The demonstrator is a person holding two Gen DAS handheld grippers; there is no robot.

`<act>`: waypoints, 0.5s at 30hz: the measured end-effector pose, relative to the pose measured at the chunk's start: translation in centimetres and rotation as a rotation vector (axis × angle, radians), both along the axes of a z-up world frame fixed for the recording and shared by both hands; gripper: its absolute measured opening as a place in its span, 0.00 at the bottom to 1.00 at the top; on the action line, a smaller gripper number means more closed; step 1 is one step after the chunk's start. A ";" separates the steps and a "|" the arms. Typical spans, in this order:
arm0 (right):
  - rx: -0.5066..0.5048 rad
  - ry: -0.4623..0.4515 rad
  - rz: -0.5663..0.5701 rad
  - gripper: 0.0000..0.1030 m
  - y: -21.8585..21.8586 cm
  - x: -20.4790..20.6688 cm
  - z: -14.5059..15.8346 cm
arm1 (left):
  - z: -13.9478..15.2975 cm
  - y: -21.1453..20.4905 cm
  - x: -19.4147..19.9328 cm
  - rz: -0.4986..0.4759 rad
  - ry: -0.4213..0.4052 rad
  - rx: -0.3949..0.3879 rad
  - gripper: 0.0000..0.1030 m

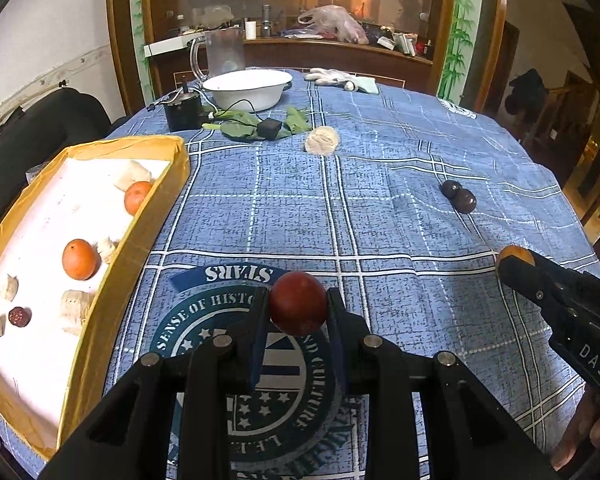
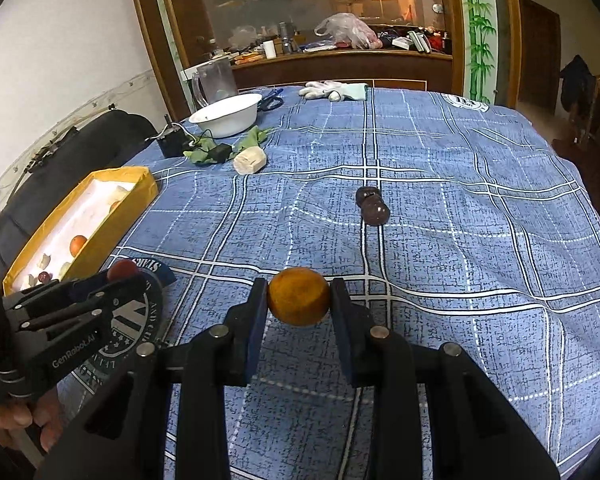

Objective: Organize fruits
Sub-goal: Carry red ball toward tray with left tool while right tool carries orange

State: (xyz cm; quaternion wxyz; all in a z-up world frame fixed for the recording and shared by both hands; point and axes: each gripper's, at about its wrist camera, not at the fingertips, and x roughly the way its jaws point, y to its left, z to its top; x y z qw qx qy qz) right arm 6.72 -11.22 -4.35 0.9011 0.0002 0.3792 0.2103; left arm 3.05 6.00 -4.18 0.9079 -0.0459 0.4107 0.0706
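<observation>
1. While both of my tongs are loaded, the sorting looks to me partly done. My left tongs (image 1: 299,304) are clenched on a red fruit (image 1: 299,302), and my right tongs (image 2: 299,298) grip a yellow-orange fruit (image 2: 299,297); both are held just above the bench (image 2: 460,264).
2. Already in the yellow box (image 1: 140,240) – two oranges (image 1: 80,259), a small dark red fruit (image 1: 19,316) and pale lumps I cannot identify.
3. Left to gather: the two dark fruits (image 2: 373,206), touching each other mid-bench, well apart from the box.
4. The left view shows the whole box floor; the right view sees only a sliver of it – but shows a hand (image 2: 24,416) holding the left tool.
</observation>
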 end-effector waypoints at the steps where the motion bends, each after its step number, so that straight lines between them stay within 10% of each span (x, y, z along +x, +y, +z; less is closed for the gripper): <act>1: 0.001 -0.001 0.001 0.32 0.0 0.0 0.0 | 0.0 0.0 -0.1 0.003 -0.001 0.003 0.26; 15: 0.015 -0.008 0.013 0.32 0.1 -0.5 0.3 | 0.4 0.3 -0.8 0.026 -0.003 0.011 0.26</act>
